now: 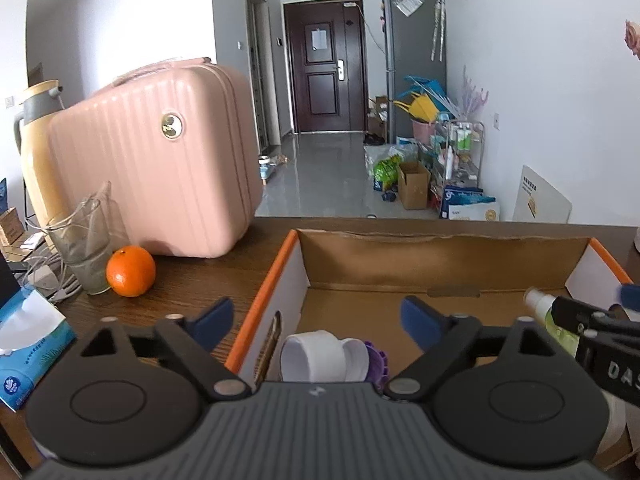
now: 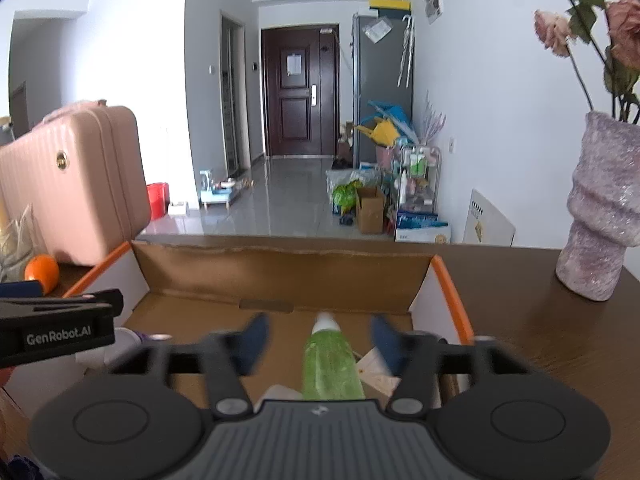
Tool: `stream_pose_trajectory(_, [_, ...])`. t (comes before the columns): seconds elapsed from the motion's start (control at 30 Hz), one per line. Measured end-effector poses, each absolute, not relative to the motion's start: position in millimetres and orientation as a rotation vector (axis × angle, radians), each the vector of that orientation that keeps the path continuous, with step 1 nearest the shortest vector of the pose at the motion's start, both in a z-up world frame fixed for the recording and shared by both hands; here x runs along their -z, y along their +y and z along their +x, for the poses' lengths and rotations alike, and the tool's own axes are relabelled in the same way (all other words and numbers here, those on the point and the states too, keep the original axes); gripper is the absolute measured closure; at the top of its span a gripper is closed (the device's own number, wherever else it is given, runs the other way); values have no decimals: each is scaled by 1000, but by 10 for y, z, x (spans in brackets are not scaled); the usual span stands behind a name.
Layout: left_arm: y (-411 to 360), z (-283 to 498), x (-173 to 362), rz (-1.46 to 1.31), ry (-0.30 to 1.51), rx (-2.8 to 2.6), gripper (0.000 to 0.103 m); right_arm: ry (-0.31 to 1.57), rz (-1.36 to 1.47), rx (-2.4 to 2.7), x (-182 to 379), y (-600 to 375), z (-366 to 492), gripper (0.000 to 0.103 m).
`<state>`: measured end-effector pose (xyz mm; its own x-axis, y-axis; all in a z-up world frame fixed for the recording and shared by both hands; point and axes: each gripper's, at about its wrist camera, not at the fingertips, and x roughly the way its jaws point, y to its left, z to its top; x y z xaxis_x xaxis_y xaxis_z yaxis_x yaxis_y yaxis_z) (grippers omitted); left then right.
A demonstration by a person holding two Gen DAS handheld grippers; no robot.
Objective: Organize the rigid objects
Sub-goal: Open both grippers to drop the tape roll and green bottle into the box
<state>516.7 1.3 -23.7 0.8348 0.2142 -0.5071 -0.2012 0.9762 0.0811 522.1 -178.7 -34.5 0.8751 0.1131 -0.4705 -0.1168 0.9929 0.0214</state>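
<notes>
An open cardboard box with orange edges lies on the brown table. My left gripper stands open over the box's near left corner, straddling its left wall. Below it in the box lie a white cylinder and a purple item, touched by neither pad. My right gripper is open over the same box. A green spray bottle with a white cap lies between its blue fingers, with a gap on each side. The bottle also shows at the right of the left wrist view.
Left of the box stand a pink suitcase, an orange, a glass, a beige thermos, a tissue box and cables. A lilac vase with dried roses stands right of the box.
</notes>
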Motion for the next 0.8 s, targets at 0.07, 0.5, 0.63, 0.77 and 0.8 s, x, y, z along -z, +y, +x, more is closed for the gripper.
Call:
stream_pose_trajectory(0.07, [19,5155,230,19,531,-225,0,476,-7,-115,330,-1789,5188,11])
stream_pose_trajectory(0.5, [-16,5142,217,24,525,-228,0,484,-5,-113,306,-1799,5194,1])
stream_pose_trajectory(0.63, [6,5116,192,18,515,-236,0,476,-3,-112,284,-1785,5159,0])
stream_pose_trajectory(0.77, [53,5050,156,11,502,-244,0,466,-3,-108,253,-1796,5093,0])
stream_pose_trajectory(0.8, [62,5025,146,10,499,-243,0,464,-1,-107,246,-1802,5073,0])
